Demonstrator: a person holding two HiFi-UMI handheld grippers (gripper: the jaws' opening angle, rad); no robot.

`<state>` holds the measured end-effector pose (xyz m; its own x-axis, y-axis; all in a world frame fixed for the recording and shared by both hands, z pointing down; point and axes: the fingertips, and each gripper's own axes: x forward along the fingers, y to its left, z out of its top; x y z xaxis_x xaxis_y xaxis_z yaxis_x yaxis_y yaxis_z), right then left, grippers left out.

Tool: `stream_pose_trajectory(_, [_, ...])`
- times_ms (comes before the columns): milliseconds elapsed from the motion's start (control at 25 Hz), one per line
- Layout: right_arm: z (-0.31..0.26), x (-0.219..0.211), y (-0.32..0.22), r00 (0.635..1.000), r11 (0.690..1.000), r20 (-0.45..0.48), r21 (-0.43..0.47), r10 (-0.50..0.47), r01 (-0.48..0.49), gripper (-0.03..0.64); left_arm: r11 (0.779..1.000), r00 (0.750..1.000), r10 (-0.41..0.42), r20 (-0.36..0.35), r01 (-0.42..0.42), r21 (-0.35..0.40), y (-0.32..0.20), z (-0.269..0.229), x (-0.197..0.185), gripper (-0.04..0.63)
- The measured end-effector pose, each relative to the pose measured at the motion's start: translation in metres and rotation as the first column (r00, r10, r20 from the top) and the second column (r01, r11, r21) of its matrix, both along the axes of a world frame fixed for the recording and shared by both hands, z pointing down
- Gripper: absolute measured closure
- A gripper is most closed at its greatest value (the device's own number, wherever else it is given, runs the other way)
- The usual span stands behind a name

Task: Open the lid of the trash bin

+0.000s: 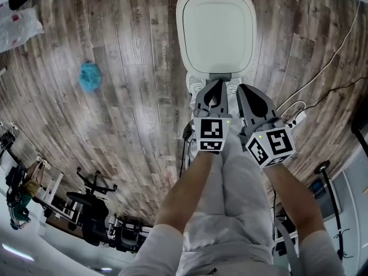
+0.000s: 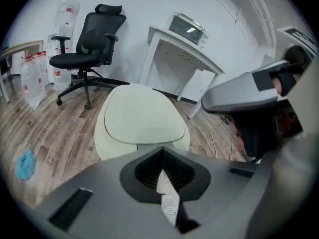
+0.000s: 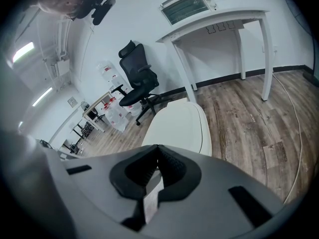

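Observation:
The white trash bin point(image 1: 217, 30) stands on the wood floor straight ahead, its lid flat and closed. It also shows in the left gripper view as the bin point(image 2: 142, 116) and in the right gripper view as the bin point(image 3: 182, 126). My left gripper point(image 1: 215, 84) hovers just short of the bin's near edge, its jaws shut with nothing held. The right gripper point(image 1: 241, 88) is beside it, a little to the right, also shut and empty. Neither touches the lid. A small grey tab point(image 1: 219, 76) sits at the bin's near edge.
A blue crumpled object point(image 1: 89, 76) lies on the floor to the left. Behind the bin are a black office chair point(image 2: 87, 49) and a white desk point(image 2: 182, 49) with a toaster oven on it. Cables and a power strip point(image 1: 293, 117) run along the right.

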<state>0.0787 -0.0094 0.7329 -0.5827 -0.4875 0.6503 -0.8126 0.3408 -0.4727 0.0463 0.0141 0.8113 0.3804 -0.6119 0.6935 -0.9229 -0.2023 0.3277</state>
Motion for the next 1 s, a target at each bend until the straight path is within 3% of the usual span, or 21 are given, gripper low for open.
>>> stream_pose_trajectory(1000, [0.005, -0.001, 0.011, 1.000, 1.000, 0.000, -0.008, 0.025, -0.025, 0.601, 1.000, 1.000, 0.001, -0.005, -0.001, 0.024, 0.004, 0.004, 0.000, 0.594])
